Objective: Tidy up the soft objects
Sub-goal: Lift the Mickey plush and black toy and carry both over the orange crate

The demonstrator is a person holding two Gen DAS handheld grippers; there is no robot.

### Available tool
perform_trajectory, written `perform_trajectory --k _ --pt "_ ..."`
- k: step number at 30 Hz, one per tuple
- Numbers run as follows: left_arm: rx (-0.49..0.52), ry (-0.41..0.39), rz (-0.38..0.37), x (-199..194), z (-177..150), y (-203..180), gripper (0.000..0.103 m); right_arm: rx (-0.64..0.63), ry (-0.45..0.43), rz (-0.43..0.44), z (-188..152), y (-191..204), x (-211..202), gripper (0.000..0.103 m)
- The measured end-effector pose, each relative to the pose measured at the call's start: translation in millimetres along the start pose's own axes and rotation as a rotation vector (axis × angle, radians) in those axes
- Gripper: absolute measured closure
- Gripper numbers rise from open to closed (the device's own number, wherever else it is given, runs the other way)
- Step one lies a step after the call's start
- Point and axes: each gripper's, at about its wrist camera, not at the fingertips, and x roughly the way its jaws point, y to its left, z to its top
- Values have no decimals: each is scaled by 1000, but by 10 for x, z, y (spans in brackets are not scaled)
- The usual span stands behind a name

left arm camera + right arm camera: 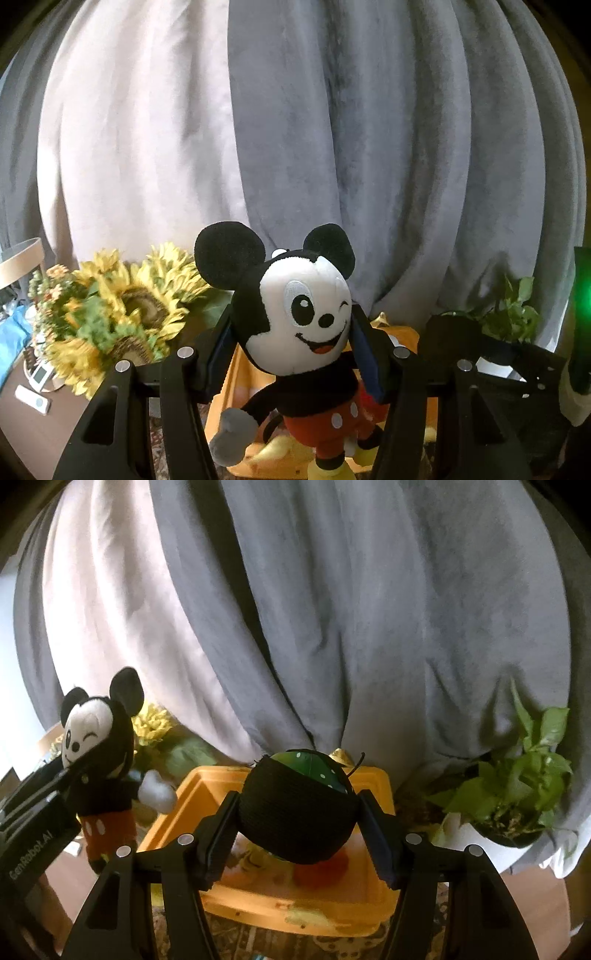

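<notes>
My left gripper (291, 332) is shut on a mouse plush (299, 321) with black ears, a white winking face and red shorts; its pads press the head from both sides and the body hangs below. The same mouse plush (98, 760) shows at the left of the right wrist view, held up by the left gripper (74, 771). My right gripper (297, 812) is shut on a round black plush (295, 819) with a green white-dotted patch on top. Both toys hang above an orange bin (376, 786) that holds several soft toys, partly hidden.
Grey and white curtains (332, 129) fill the background. Artificial sunflowers (122, 306) stand at the left beside a brown table (33, 424) with small white devices. A potted green plant (517, 775) stands at the right. A patterned rug (332, 941) lies under the orange bin (229, 384).
</notes>
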Motion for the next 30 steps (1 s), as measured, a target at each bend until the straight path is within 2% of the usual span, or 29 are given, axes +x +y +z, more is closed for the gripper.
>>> perform_trajectory --k 12,22,30 --pt "28 74 -36 769 -10 -62 45 -33 63 -46 81 -137 558 39" --pt "-19 252 -39 1332 -335 -50 45 -40 175 -41 -45 -267 1026 39" --pt "-4 410 -15 1591 -576 -68 45 -67 235 -34 -189 -262 1169 39"
